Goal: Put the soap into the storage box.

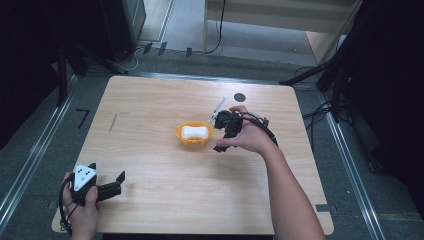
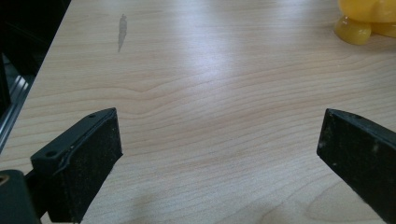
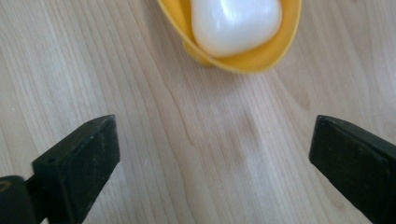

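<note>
A yellow-orange dish (image 1: 194, 135) sits near the middle of the wooden table, with a white bar of soap (image 1: 194, 132) lying in it. In the right gripper view the soap (image 3: 236, 22) rests in the dish (image 3: 252, 56) just ahead of the jaws. My right gripper (image 1: 220, 135) is held just right of the dish, open, jaws wide apart (image 3: 212, 158) with bare wood between them. My left gripper (image 1: 106, 175) rests at the table's front left corner, open (image 2: 219, 158), nothing between its jaws. A foot of the dish (image 2: 353, 30) shows at the top right of the left gripper view.
A dark streak (image 1: 113, 122) marks the wood at the left, also seen as a stain (image 2: 122, 30). A black round spot (image 1: 240, 97) and a thin white item (image 1: 218, 106) lie behind the right hand. Metal rails (image 1: 30, 160) flank the table.
</note>
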Action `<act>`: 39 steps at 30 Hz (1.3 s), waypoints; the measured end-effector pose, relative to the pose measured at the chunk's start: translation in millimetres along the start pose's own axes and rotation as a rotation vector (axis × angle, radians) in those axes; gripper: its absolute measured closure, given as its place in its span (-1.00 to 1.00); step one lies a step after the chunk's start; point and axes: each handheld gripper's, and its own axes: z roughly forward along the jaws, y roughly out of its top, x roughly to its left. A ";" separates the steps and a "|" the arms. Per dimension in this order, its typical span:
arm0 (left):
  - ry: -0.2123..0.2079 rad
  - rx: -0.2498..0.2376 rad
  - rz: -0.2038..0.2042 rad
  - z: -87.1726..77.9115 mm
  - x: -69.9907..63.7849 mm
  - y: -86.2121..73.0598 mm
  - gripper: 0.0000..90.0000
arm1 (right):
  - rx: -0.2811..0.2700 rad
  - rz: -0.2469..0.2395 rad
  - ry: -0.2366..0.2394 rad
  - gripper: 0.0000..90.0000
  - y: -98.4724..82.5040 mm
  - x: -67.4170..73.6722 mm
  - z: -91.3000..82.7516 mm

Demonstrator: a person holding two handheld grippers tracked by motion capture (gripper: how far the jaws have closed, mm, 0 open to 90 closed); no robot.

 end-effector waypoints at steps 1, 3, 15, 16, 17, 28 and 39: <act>-0.001 0.002 -0.002 0.1 0.1 0.1 -1.00 | 0.001 0.005 0.000 -0.97 -3.6 0.4 1.6; -0.001 0.003 -0.005 0.7 0.5 0.3 -1.00 | 0.003 0.018 0.000 -1.00 -9.3 1.9 3.1; -0.031 0.007 -0.043 1.0 6.2 0.7 -1.00 | -0.031 0.088 -0.018 -1.00 -48.4 10.0 0.9; -0.031 0.007 -0.043 1.0 6.2 0.7 -1.00 | -0.038 0.092 -0.020 -1.00 -52.2 10.4 0.3; -0.032 0.011 -0.044 1.4 6.2 0.9 -1.00 | -0.044 0.103 -0.015 -1.00 -55.9 11.0 -0.5; -0.034 -0.002 -0.051 0.2 7.0 0.3 -1.00 | -0.078 0.157 -0.043 -1.00 -90.0 20.7 -7.1; 0.000 -0.010 -0.081 0.0 8.6 0.1 -0.88 | -0.133 0.241 -0.061 -1.00 -133.2 26.9 -15.4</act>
